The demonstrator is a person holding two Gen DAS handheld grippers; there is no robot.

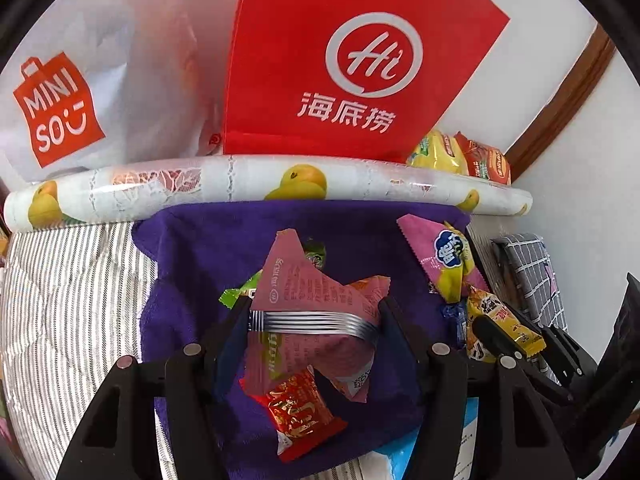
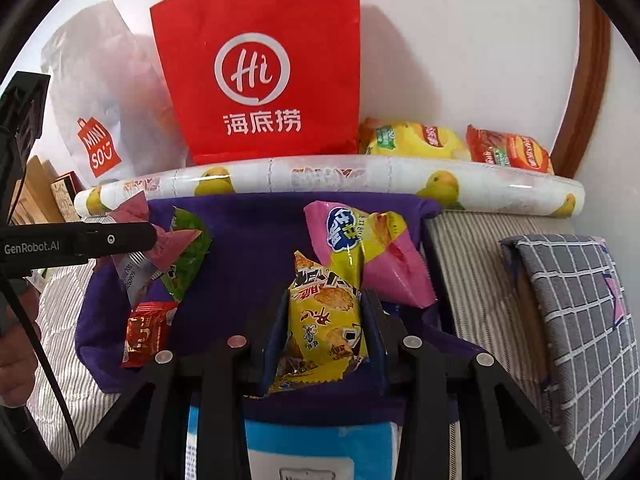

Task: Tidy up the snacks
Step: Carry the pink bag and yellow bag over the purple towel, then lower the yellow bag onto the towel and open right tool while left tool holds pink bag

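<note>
Both grippers hang over the purple cloth, each with a packet already pinched, and that is where trouble could come from. The left gripper has its jaws clamped on a pink snack packet only along the crimped foil seam — a thin, slick edge that could slide out if the hand tilts or jerks. Under it lies a red packet and, half hidden behind, a green one; lowering the pink packet carelessly could knock these out of place. The right gripper is closed on a yellow snack packet, gripped across its puffy middle, so too hard a squeeze could crush what is inside. Just beyond it a pink-and-yellow packet rests on the cloth, close enough to be nudged.

Both tools point steeply downward toward the cloth, side by side — the left one's finger shows at the edge of the right wrist view, and a hand is visible below it. With the two so near each other, a sideways move might make them collide. A red paper bag stands behind the rolled fruit-print sheet.
</note>
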